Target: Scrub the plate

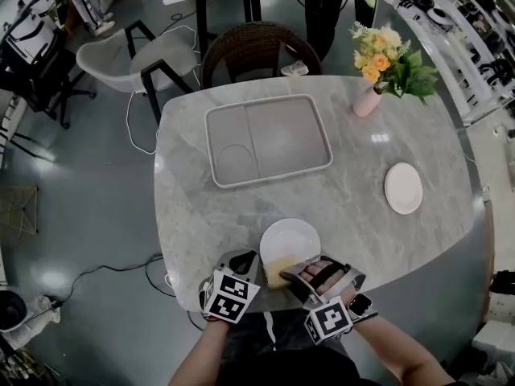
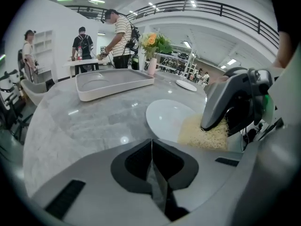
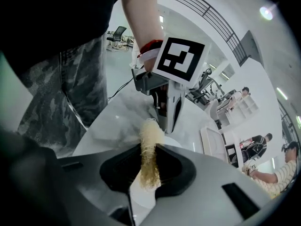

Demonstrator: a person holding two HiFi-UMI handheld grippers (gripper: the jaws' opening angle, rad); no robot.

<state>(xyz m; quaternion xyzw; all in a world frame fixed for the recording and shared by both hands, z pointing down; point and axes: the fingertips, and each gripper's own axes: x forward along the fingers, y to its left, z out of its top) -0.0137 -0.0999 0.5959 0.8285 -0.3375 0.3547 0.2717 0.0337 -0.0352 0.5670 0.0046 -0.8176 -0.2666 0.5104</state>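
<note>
Your right gripper [image 3: 148, 160] clamps a fibrous yellow scrubber [image 1: 278, 271] resting on the glossy round plate [image 1: 291, 237]; left gripper [image 2: 151, 147] closed, empty.

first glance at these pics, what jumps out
The yellow fibrous scrubbing pad stands out first, pinched in the jaws of the right gripper over the near edge of the white plate. The left gripper sits beside it with jaws shut and empty. Farther back lie a grey compartment tray and a pink vase of orange and yellow flowers.
</note>
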